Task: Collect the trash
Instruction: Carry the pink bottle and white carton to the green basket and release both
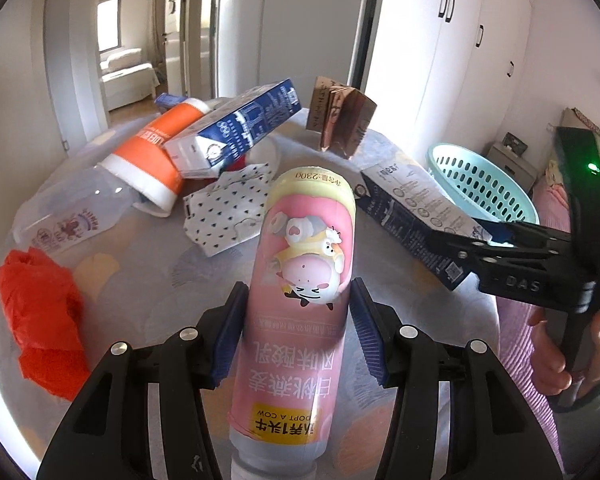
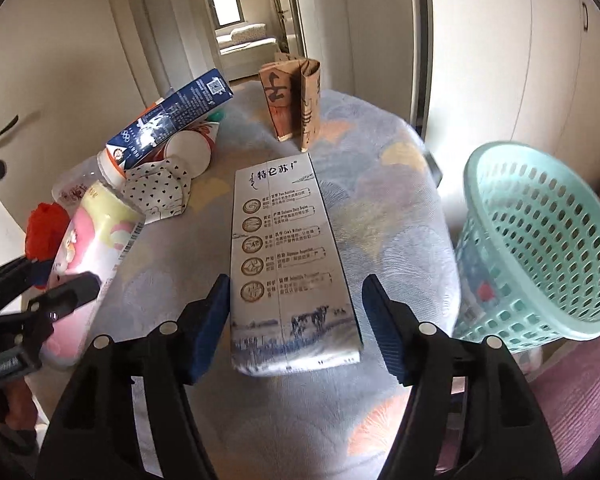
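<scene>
My left gripper (image 1: pixel 298 302) is shut on a pink yogurt bottle (image 1: pixel 304 272), held above the round table (image 1: pixel 140 280); the bottle also shows in the right wrist view (image 2: pixel 88 248). My right gripper (image 2: pixel 296 304) is open around the near end of a white and blue milk carton (image 2: pixel 288 248) lying on the table; the left pad touches its side, the right pad stands a little off. In the left wrist view that carton (image 1: pixel 412 216) shows with the right gripper (image 1: pixel 476 240) at its end. A teal basket (image 2: pixel 540 248) stands right of the table.
On the table lie a second blue milk carton (image 1: pixel 236 128), an orange-labelled clear bottle (image 1: pixel 148 152), a dotted paper bag (image 1: pixel 228 208), red plastic (image 1: pixel 40 312) and a folded brown paper bag (image 1: pixel 340 116). The teal basket (image 1: pixel 480 180) shows beyond the table edge. Wardrobes stand behind.
</scene>
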Demonstrator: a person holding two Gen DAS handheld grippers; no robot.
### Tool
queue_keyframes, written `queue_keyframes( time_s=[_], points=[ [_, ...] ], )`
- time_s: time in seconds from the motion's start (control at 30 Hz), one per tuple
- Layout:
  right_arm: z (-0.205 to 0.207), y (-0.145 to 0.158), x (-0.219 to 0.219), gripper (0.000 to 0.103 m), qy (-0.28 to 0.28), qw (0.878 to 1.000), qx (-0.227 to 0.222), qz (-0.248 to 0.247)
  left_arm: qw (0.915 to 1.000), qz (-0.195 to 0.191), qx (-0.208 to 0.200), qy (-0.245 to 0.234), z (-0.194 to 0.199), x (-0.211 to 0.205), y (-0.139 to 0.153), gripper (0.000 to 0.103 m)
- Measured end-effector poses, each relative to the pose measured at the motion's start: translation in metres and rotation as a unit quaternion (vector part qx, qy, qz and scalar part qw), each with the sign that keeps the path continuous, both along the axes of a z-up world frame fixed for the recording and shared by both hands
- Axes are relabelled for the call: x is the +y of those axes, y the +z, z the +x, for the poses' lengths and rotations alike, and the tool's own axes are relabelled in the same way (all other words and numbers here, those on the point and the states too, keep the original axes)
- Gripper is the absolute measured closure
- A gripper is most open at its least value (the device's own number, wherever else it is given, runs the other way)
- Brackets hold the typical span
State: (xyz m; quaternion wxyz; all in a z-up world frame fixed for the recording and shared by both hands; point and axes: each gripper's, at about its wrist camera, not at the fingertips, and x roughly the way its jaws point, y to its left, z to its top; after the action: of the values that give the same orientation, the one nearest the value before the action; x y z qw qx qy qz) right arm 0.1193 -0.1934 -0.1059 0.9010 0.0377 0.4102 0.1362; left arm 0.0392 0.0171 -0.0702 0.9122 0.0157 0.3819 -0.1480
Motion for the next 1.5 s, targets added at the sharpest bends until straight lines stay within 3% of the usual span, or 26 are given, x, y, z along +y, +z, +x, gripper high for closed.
queue_keyframes(
  time_s=[0.1, 0.17, 0.2, 0.37, 0.53, 0.67, 0.8, 0.93, 1.13, 1.5],
  points=[
    [0.008, -0.007, 0.003, 0.039, 0.002, 1.000, 0.011, 0.009, 1.0000, 0.006, -0.005, -0.004, 0.003, -0.006, 0.004, 0.053],
    [0.009, -0.007, 0.002, 0.047, 0.000, 1.000, 0.004, 0.008, 0.9998, 0.011, -0.011, -0.008, 0.008, -0.013, 0.010, 0.053],
    [0.008, -0.004, -0.001, 0.052, 0.002, 1.000, -0.001, 0.012, 0.9998, 0.013, -0.013, -0.010, 0.009, -0.016, 0.012, 0.053],
    [0.000, 0.020, -0.033, 0.053, -0.023, 0.999, -0.035, 0.035, 0.9987, 0.018, -0.034, -0.033, 0.029, -0.043, 0.034, 0.054],
    [-0.004, 0.048, -0.088, 0.053, -0.093, 0.991, -0.077, 0.051, 0.9956, -0.007, -0.050, -0.079, 0.060, -0.088, 0.065, 0.055],
    [-0.006, 0.068, -0.143, 0.053, -0.170, 0.978, -0.110, 0.049, 0.9927, -0.026, -0.058, -0.103, 0.086, -0.127, 0.079, 0.055],
    [-0.005, 0.072, -0.198, 0.053, -0.237, 0.963, -0.118, 0.058, 0.9861, -0.078, -0.052, -0.137, 0.113, -0.169, 0.085, 0.055],
    [0.004, 0.056, -0.238, 0.053, -0.288, 0.951, -0.102, 0.045, 0.9815, -0.093, -0.039, -0.163, 0.131, -0.215, 0.071, 0.055],
    [0.014, 0.012, -0.271, 0.053, -0.323, 0.944, -0.044, 0.049, 0.9780, -0.077, 0.026, -0.192, 0.160, -0.275, 0.025, 0.055],
    [0.038, -0.023, -0.254, 0.052, -0.324, 0.946, -0.017, 0.010, 0.9773, -0.033, 0.068, -0.198, 0.177, -0.320, -0.038, 0.055]
  ],
)
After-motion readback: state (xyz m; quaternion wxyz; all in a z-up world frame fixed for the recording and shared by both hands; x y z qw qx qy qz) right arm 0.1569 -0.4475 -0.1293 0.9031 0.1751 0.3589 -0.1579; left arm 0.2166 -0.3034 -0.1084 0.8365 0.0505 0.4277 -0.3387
